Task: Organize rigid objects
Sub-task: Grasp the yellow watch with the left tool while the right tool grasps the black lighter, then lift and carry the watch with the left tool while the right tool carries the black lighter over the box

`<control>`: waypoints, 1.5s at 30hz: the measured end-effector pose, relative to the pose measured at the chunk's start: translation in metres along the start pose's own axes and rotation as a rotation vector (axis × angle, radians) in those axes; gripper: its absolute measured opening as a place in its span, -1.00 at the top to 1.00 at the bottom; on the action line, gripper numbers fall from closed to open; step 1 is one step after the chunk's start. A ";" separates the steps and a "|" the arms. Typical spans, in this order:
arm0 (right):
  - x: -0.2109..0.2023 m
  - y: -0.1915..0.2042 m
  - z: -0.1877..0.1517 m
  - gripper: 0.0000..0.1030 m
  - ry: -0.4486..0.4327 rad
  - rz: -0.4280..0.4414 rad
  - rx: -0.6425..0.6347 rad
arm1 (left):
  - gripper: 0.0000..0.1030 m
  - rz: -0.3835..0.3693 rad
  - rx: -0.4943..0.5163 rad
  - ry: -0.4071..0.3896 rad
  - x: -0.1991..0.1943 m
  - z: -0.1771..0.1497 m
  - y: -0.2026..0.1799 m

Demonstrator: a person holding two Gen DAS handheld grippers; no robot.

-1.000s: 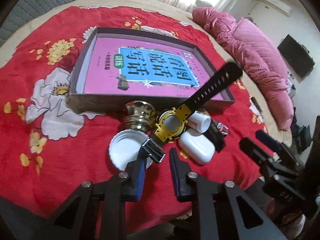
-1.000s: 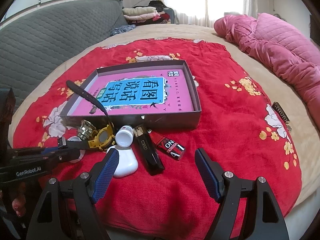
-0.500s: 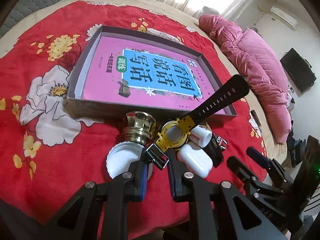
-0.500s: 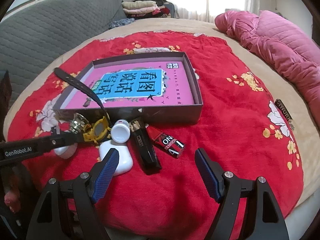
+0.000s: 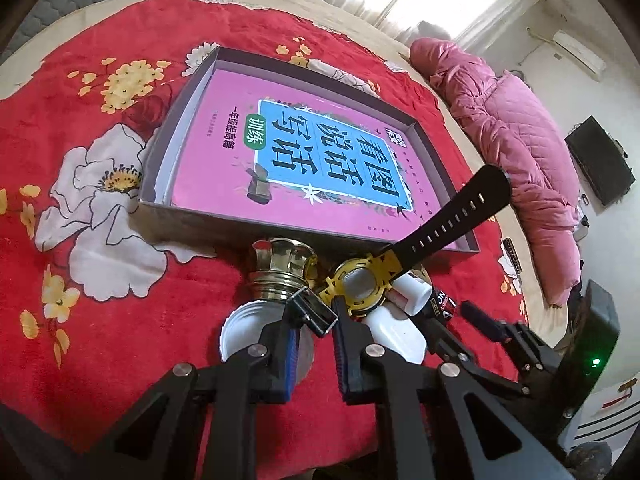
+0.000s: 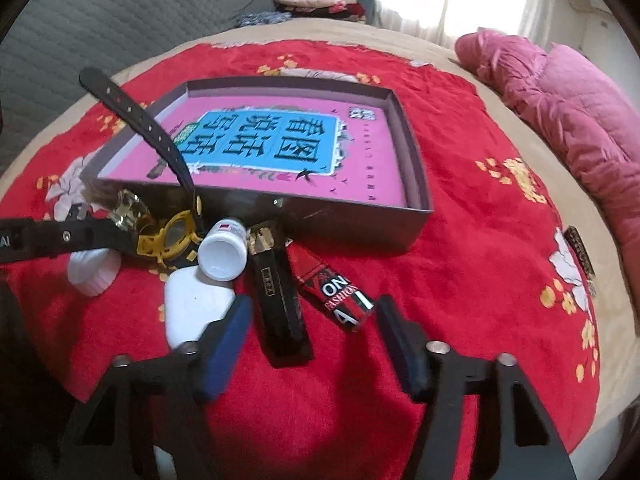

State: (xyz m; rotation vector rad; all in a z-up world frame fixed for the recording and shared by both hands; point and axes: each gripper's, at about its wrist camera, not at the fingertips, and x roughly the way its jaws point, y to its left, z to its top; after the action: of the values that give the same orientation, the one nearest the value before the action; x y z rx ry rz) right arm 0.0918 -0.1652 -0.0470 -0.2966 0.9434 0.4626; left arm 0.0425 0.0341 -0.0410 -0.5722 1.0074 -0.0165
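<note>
The left tool (image 5: pixel 314 322) is pinched narrow on the buckle end of the watch (image 5: pixel 362 286), its yellow case sitting just past the fingertips and the black strap (image 5: pixel 452 216) sticking up and forward over the near right corner of the box (image 5: pixel 168 152). The grip is on the very end of the band, so the case hangs out as a lever; carrying it slowly and level should keep it from swinging or slipping out of the pads.

Directly under the watch lie the gold bottle cap (image 5: pixel 282 268), the white lid (image 5: pixel 244 332), the white earbud case (image 6: pixel 196 304) and the small white bottle (image 6: pixel 222 254), all crowded against the box's near wall. A straight lift before any forward travel looks wise, so the case clears them and the wall.

The box holds a pink book (image 6: pixel 280 148), and the watch probably belongs on top of it, set down flat with the strap inside the walls.

The right tool (image 6: pixel 312 332) hangs spread wide and empty over the black rectangular case (image 6: pixel 276 292) and the red lighter (image 6: pixel 336 292), near the front edge of the red blanket (image 6: pixel 480 280) on the bed.
</note>
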 end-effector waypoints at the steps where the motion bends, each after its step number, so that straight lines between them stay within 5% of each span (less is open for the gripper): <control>1: 0.003 0.001 0.000 0.02 0.009 0.006 -0.007 | 0.70 -0.001 -0.001 0.001 0.001 0.001 0.000; 13: 0.018 0.012 0.006 0.53 -0.024 0.017 -0.074 | 0.72 0.022 -0.005 0.001 0.007 0.006 -0.003; 21: 0.010 0.005 0.003 0.55 -0.035 0.072 -0.025 | 0.74 0.068 0.015 -0.030 0.000 0.008 -0.007; 31: -0.012 -0.005 0.002 0.55 -0.106 0.115 0.023 | 0.75 0.125 0.274 -0.199 -0.022 0.010 -0.047; 45: -0.027 -0.026 0.002 0.55 -0.169 0.198 0.124 | 0.75 0.096 0.300 -0.250 -0.031 0.017 -0.054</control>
State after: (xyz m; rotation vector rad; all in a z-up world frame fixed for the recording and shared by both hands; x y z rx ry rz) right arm 0.0929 -0.1930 -0.0225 -0.0497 0.8359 0.5986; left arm 0.0526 0.0040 0.0151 -0.2436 0.7695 -0.0100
